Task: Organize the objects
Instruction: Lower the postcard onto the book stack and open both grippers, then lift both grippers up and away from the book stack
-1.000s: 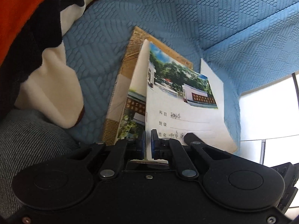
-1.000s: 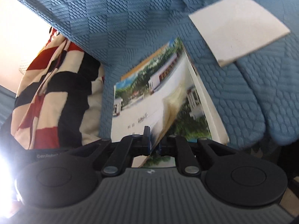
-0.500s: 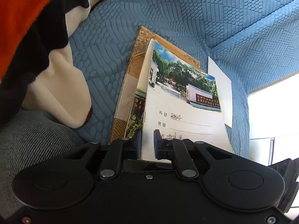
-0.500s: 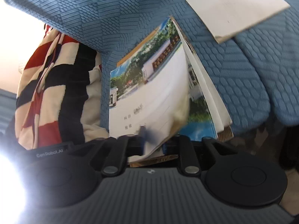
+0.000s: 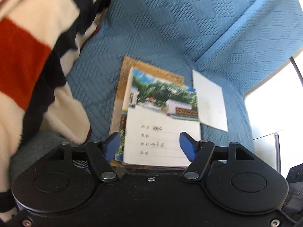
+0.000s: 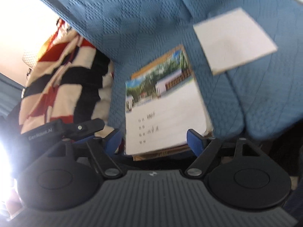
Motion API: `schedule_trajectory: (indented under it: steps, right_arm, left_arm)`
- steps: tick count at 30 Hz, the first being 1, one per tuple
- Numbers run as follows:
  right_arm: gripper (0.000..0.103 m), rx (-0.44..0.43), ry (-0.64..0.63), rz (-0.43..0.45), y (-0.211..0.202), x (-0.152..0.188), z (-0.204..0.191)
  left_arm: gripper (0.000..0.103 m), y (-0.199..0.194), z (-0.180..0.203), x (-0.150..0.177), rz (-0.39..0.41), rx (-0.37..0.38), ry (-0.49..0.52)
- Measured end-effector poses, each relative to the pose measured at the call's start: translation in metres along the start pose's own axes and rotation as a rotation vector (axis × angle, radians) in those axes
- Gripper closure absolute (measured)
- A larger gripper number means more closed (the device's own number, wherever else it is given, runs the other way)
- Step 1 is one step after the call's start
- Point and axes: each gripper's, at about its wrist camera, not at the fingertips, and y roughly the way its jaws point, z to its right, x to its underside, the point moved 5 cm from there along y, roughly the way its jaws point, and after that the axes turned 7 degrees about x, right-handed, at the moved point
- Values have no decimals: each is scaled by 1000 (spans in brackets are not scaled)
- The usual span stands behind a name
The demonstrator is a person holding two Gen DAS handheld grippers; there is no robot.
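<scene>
A stack of booklets lies on the blue sofa seat. The top booklet is white with a photo of trees and a gate, and it lies flat and closed. Under it a brown-edged book sticks out. My left gripper hovers above the stack's near edge, its jaws opening, the blue pads apart on either side and touching nothing. My right gripper hangs likewise over the near edge, jaws opening wide, nothing pressed between them. A loose white card lies beside the stack.
A red, black and cream striped blanket is heaped left of the stack. The blue quilted sofa cover spans seat and backrest. A grey cushion sits near left. The left gripper's black body shows in the right wrist view.
Both grippers let go of the top booklet's cover, opened wide and rose. The lifted cover has dropped flat onto the stack.
</scene>
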Motion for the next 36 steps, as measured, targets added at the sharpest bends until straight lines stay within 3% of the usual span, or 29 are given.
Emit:
schedule_trajectory:
  steps: [7, 17, 23, 27, 32, 34, 36]
  right_arm:
    - [25, 9, -53, 121, -51, -27, -7]
    - [25, 5, -166, 237, -115, -53, -27]
    - [25, 44, -253, 304, -151, -57, -34]
    - [25, 50, -270, 336, -172, -57, -29]
    - [24, 100, -291, 372, -190, -48, -15]
    - [21, 126, -305, 380, -192, -43, -10]
    - [1, 161, -319, 388, -194, -38, -5]
  left_arm:
    - [30, -46, 50, -7, 102, 11, 114]
    - [21, -105, 107, -13, 228, 80, 183]
    - [15, -121, 138, -8, 260, 87, 237]
    - [5, -132, 154, 0, 276, 101, 293]
    - [1, -144, 167, 16, 291, 87, 329]
    - [1, -148, 170, 23, 295, 86, 326]
    - [1, -149, 173, 28, 298, 86, 321]
